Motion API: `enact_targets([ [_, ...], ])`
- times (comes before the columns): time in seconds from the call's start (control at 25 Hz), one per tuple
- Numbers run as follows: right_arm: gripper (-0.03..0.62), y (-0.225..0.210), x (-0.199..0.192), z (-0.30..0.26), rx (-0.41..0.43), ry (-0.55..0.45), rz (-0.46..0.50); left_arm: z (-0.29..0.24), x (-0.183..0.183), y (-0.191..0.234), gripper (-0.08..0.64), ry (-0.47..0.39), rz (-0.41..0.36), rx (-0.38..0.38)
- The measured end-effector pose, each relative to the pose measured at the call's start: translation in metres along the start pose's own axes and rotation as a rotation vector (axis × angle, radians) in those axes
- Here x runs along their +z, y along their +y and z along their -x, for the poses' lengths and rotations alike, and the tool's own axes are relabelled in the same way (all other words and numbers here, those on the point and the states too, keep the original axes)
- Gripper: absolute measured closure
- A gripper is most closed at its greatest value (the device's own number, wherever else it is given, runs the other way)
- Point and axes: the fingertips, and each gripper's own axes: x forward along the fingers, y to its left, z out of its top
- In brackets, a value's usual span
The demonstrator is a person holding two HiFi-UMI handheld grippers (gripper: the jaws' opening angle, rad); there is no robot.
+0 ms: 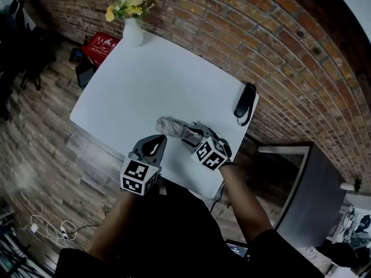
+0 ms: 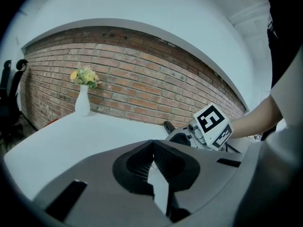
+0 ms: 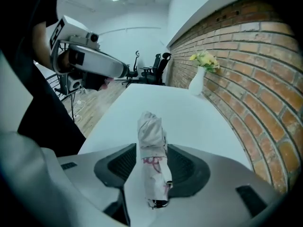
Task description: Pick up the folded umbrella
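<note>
The folded umbrella (image 1: 173, 127), a pale fabric roll with pink print, lies on the white table (image 1: 145, 80) near its front right corner. My right gripper (image 1: 194, 134) is lowered over it. In the right gripper view the umbrella (image 3: 152, 141) runs lengthwise between the jaws of my right gripper (image 3: 152, 148), with a thin strip of table showing beside the left pad, so the jaws stand open around it. My left gripper (image 1: 154, 143) hovers at the table's front edge, left of the umbrella. Its jaws (image 2: 152, 145) are shut and empty.
A white vase of yellow flowers (image 1: 132, 28) stands at the table's far corner by the brick wall (image 1: 243, 33). A black handset (image 1: 245, 101) lies at the table's right edge. A red box (image 1: 99, 46) sits on the floor beyond the table, a dark cabinet (image 1: 307, 196) to the right.
</note>
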Motion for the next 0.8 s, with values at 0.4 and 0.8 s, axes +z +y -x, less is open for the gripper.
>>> enact_targets([
  [0.4,0.311,0.006,-0.017,-0.047,0.109,0.131,0.094,0.019,-0.018,0.012,0.546,0.006,0.064,0.110],
  [0.8,0.311,-0.001,-0.029,-0.069,0.104,0.220,0.176,0.037,-0.031,0.020,0.546,0.019,0.092,0.177],
])
